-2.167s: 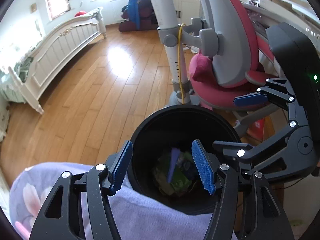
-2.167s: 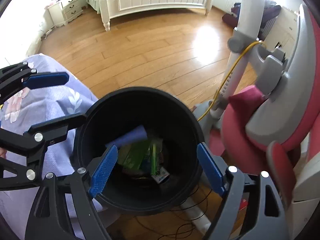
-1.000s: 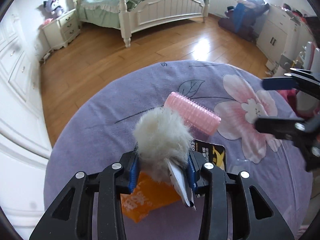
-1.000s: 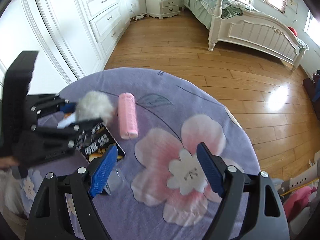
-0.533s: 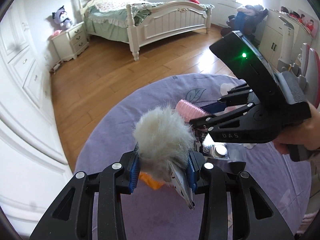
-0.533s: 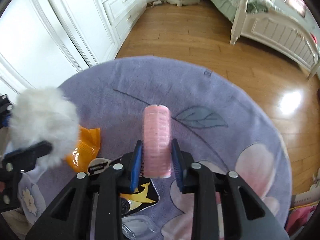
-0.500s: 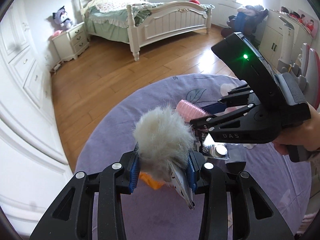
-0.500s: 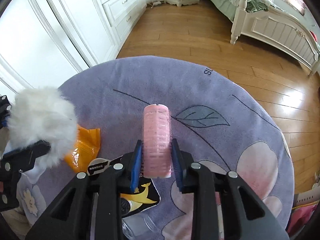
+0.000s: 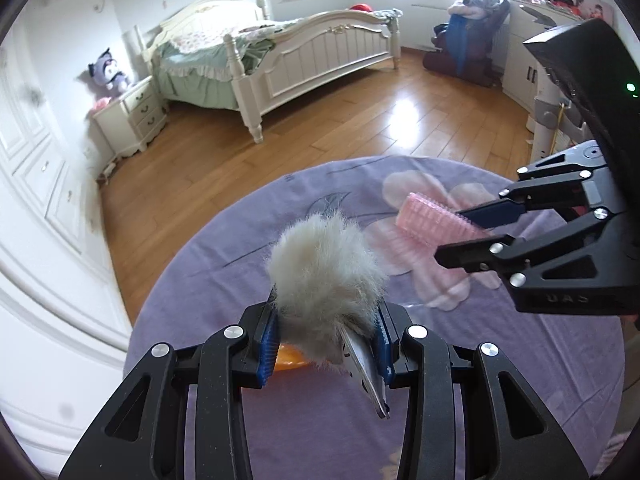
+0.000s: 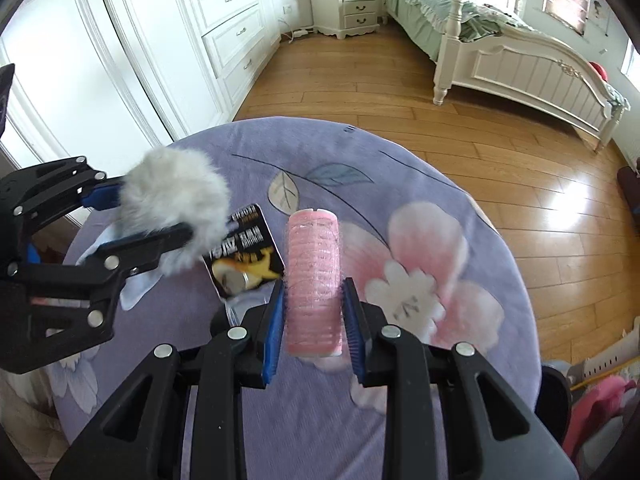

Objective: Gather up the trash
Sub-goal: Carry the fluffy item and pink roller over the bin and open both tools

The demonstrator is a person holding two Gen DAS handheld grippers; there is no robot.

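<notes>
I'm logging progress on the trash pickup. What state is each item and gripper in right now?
left gripper: shut on the fluffy pompom, along with a flat silvery piece.
fluffy pompom: held above the table.
right gripper: shut on the pink hair roller.
pink hair roller: held lengthwise between the pads.
black snack wrapper: lying loose on the purple tablecloth.
orange packet: lying on the cloth, mostly hidden by the pompom.

Fluffy fur pompom point(image 9: 326, 264), ridged pink plastic roller point(image 10: 314, 280), matt purple cloth point(image 10: 400, 420), glossy wood floor point(image 9: 340, 128).
</notes>
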